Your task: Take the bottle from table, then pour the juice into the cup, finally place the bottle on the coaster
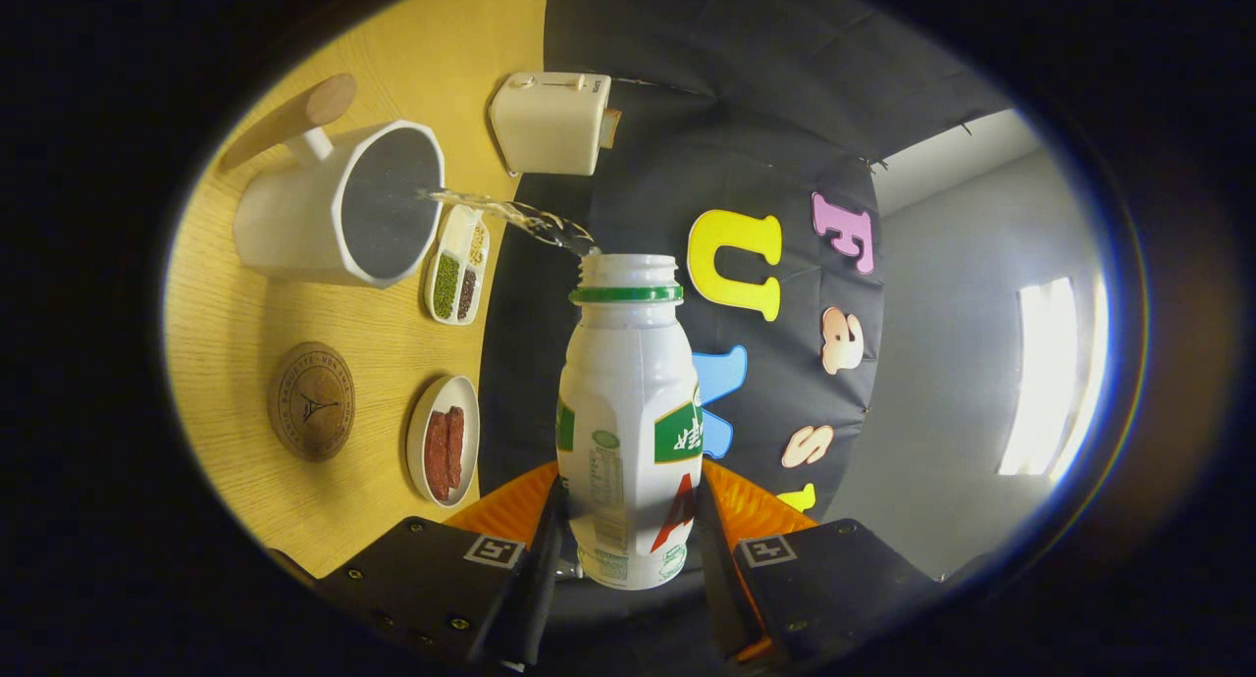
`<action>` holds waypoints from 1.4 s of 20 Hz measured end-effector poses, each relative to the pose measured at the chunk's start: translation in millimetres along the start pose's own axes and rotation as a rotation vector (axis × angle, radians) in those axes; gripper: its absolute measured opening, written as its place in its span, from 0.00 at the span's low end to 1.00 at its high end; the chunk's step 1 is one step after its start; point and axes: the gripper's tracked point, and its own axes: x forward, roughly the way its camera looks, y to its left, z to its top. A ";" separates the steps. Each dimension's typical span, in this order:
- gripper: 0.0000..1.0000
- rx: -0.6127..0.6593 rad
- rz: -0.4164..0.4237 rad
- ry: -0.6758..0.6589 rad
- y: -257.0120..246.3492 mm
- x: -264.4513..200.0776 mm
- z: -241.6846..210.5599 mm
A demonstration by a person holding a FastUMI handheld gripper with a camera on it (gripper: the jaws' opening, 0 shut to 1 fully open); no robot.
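Note:
My gripper (628, 545) is shut on a white plastic bottle (628, 402) with a green neck ring and a green label, its cap off. The whole view is rolled sideways, so the bottle lies tipped over toward the table. A thin clear stream (510, 216) runs from the bottle's mouth into the open top of a white faceted cup (329, 211) with a wooden-capped handle. The cup stands on the yellow wooden table (392, 59), beyond the fingers. A round brown coaster (311, 400) lies flat on the table beside the cup, nearer to the fingers.
A cream toaster (549, 123) stands at the table's back by the black cloth wall. A small divided dish of beans (457, 265) sits close to the cup, under the stream. A round plate with red strips (444, 440) lies next to the coaster.

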 end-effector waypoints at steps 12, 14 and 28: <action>0.65 -0.011 -0.013 0.008 -10.9 1.0 -5.9; 0.65 -0.018 -0.015 0.006 -13.6 1.5 -6.5; 0.65 -0.043 -0.025 -0.004 -25.4 1.1 -4.4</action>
